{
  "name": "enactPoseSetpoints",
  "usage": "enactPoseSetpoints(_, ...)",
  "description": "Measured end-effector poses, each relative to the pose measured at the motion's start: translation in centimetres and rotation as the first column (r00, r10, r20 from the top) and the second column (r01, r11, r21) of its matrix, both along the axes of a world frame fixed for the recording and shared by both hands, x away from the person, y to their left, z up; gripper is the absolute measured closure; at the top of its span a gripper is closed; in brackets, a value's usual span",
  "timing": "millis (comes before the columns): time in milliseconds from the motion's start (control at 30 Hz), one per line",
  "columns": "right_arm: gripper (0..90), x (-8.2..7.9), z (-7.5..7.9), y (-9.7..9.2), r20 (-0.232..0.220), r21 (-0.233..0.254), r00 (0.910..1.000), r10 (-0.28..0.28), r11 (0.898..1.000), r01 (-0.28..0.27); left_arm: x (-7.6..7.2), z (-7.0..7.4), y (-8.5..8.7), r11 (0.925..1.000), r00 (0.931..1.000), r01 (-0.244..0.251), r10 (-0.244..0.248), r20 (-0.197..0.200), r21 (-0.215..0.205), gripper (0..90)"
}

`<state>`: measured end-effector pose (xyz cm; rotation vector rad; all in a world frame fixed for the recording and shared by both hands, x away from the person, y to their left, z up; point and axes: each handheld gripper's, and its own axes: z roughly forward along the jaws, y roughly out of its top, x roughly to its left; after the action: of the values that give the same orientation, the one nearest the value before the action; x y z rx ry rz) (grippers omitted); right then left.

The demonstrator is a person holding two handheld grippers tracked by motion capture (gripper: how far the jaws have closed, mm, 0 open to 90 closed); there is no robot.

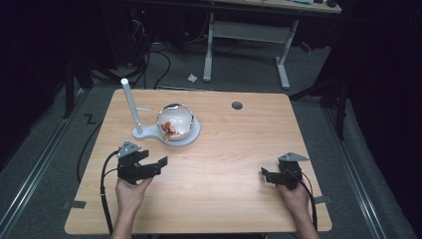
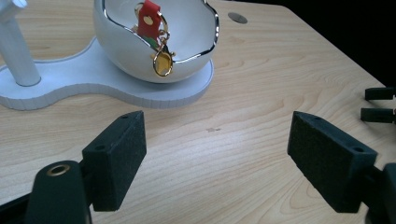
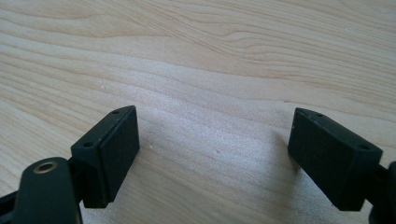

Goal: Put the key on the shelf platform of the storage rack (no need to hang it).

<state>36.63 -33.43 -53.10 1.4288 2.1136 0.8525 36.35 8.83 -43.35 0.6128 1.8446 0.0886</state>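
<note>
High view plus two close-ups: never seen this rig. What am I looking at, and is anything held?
No robot here: a person holds a two-jaw tool in each hand. The high view looks down on the table, with the left gripper and right gripper near its front edge. Each close-up comes from a camera riding on one gripper, looking out between its black jaws. On the table stands a white stand with a post, carrying a bowl with a red-tagged keyring inside. Both grippers are open and hold nothing.

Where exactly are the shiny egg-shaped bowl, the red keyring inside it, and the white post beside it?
Egg-shaped bowl [image 2: 135, 56], left gripper view, on its white outer wall.
Red keyring [image 2: 148, 18], left gripper view, on the red tag.
White post [image 1: 131, 107], high view, on the middle of its shaft.
</note>
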Motion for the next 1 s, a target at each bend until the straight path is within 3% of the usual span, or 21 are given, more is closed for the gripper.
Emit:
enactPoseSetpoints(667,16.3,0.0,0.0,0.0,-0.002,0.002,1.0,-0.001,1.0,0.001,0.1,-1.8,-1.0,0.9997,0.9994,0.014,-0.015,-0.03,-0.02,19.9)
enactPoseSetpoints(867,16.3,0.0,0.0,0.0,-0.002,0.003,1.0,-0.001,1.0,0.001,0.1,-3.0,-2.1,0.9994,0.9997,-0.007,0.007,-0.025,0.035,20.0)
enactPoseSetpoints(900,16.3,0.0,0.0,0.0,-0.002,0.003,1.0,-0.001,1.0,0.001,0.1,-3.3,-2.2,0.9982,0.9998,0.002,-0.001,-0.018,0.059,20.0)
enactPoseSetpoints(1000,16.3,0.0,0.0,0.0,-0.002,0.003,1.0,-0.001,1.0,0.001,0.3,-3.8,-2.7,0.9981,0.9994,0.0,0.002,-0.033,0.061,20.0)
